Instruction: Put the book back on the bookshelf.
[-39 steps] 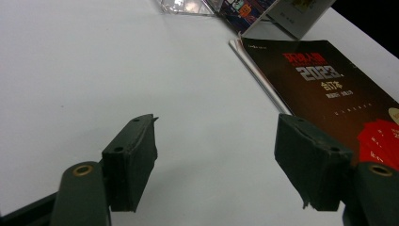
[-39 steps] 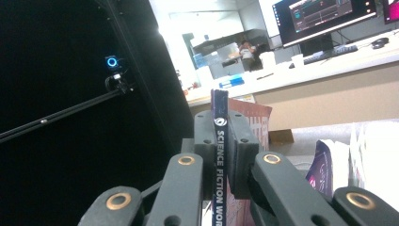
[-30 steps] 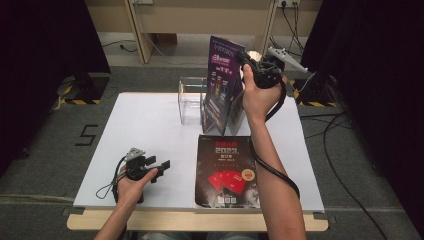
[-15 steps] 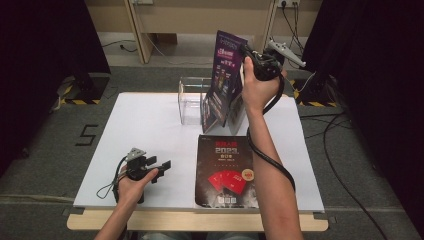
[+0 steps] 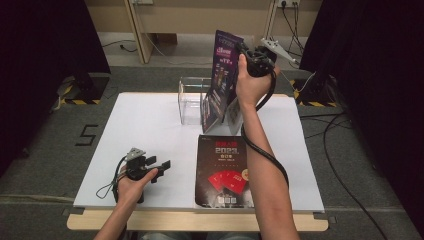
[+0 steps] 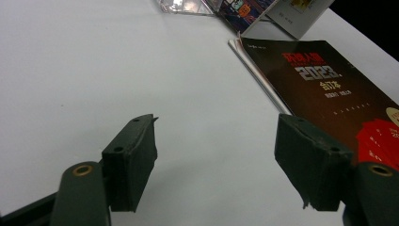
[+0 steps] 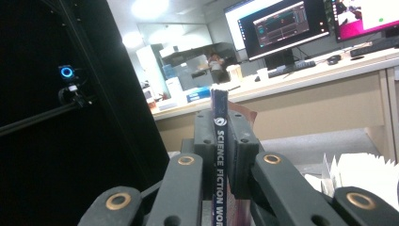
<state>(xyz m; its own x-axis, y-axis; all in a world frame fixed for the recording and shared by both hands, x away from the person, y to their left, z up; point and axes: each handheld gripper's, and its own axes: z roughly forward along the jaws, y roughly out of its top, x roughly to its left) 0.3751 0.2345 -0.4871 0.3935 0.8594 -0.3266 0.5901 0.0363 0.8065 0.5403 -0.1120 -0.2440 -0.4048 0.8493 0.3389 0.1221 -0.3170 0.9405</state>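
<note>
raised magazine carried rightward over the rack

since the earlier frame the right gripper (image 5: 250, 54) has carried the purple magazine (image 5: 223, 65) rightward, above the clear rack (image 5: 192, 100). its jaws are clamped on the spine, which reads "science fiction wor" in the right gripper view. left gripper (image 5: 159, 165) rests on the white table (image 5: 140, 125), jaws wide apart, holding nothing. its view shows the black magazine (image 6: 329, 89) lying flat, marked "2023".

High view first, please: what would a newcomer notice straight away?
The right tongs hold a purple glossy magazine upright above the clear plastic rack at the table's far edge. A black magazine with red cards lies flat nearby, while the left tongs rest open.
</note>
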